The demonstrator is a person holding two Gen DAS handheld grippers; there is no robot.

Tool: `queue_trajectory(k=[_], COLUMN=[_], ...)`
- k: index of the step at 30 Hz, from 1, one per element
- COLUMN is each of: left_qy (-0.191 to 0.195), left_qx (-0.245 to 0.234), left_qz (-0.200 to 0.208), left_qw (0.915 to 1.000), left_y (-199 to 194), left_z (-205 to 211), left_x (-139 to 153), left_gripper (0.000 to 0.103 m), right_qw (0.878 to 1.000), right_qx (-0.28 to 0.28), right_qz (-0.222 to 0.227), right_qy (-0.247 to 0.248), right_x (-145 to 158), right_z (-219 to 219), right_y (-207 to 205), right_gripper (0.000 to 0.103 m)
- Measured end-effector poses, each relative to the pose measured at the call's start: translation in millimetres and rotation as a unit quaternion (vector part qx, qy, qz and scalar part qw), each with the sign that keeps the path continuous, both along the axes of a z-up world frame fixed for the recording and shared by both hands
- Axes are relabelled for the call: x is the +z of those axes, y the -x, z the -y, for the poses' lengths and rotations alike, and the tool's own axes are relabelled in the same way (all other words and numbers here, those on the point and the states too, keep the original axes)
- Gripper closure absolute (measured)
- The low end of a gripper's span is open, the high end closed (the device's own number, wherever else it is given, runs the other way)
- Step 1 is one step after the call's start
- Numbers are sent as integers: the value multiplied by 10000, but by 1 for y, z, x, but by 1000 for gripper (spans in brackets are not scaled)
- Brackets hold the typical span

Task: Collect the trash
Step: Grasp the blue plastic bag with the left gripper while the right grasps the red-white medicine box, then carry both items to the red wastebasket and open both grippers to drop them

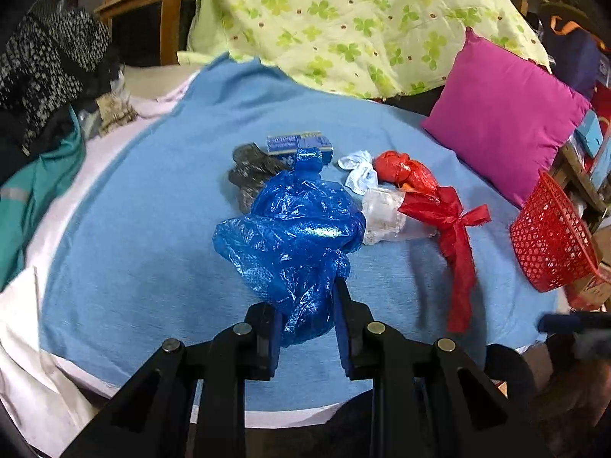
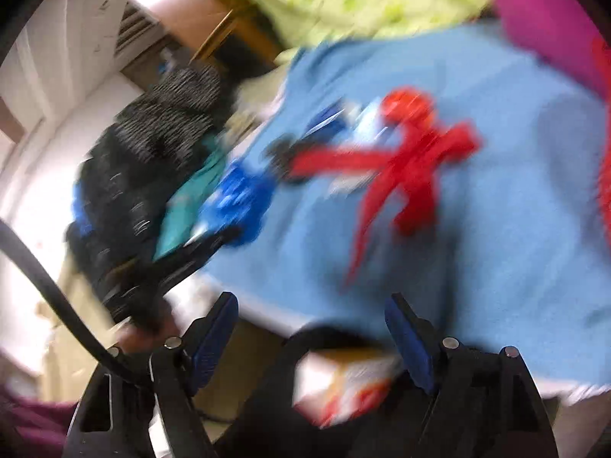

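Basket (image 1: 550,240), mesh interior seemingly bare.

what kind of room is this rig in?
Probably a bedroom in a lived-in home: the trash lies on a blue sheet spread like a bed, with a magenta pillow and a clover-print quilt behind it, and clothes heaped at the side.

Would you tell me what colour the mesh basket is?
Red; the basket shows best in the left wrist view.
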State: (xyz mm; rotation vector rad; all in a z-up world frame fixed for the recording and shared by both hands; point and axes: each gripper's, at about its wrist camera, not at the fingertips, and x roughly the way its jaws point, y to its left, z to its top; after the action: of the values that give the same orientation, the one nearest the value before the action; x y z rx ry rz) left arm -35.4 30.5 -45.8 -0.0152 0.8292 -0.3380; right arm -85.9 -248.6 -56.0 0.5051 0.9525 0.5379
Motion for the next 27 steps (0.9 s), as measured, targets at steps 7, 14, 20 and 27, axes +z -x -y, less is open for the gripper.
queue_trajectory(k=[7, 14, 20, 27], left_qy=[65, 170, 153, 142], left_qx=[-71, 15, 70, 82], left_qz=[-81, -115, -117, -86], left_qw=[9999, 9998, 9998, 9998], left_y=[10, 12, 11, 9], left_z=[0, -5, -1, 3], left_x=[-2, 5, 9, 18], left_gripper=[77, 77, 77, 77], right_qw=[9838, 9586, 9281, 9057], right_qx=[1016, 1634, 2183, 2852], right_qz=[616, 856, 1245, 1488], right_qy=[1345, 2171, 2748, 2759], right_x=[1, -24, -41, -48], right_z=[-36, -42, -43, -54], right_y=[50, 60, 53, 36], right_gripper=[21, 21, 21, 21])
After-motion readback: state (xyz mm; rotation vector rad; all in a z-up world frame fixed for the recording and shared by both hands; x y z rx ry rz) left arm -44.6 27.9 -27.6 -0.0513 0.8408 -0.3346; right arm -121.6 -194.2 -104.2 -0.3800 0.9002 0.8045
